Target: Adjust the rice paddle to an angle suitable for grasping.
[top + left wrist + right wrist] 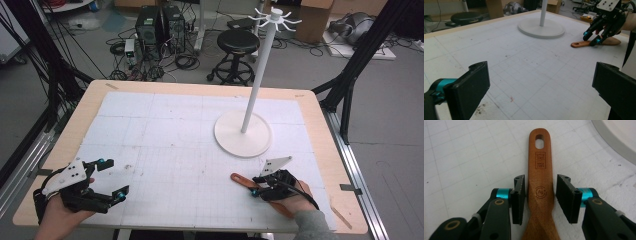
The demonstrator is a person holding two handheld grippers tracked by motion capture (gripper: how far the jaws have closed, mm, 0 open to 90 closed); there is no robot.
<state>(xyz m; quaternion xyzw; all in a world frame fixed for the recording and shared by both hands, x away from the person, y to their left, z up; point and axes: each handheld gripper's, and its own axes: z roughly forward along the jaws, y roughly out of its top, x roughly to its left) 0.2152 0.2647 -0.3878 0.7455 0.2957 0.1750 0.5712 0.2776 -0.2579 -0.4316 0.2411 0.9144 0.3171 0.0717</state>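
A brown wooden utensil (240, 179) lies flat on the white gridded mat near the front right, its handle end with a hanging hole pointing left. In the right gripper view the handle (540, 157) runs straight up between the two black pads. My right gripper (540, 187) straddles it, open, with a thin gap at each side. From the left gripper view the same gripper (592, 38) tilts down over the utensil (580, 44). My left gripper (114, 178) rests at the front left, open wide, nothing between its jaws (541, 82).
A white stand with a round base (243, 134), a tall pole and hooks at the top (274, 17) stands at the right back of the mat. The wooden table rim (65, 150) frames the mat. Beyond it are a stool (238, 42), computers and cables.
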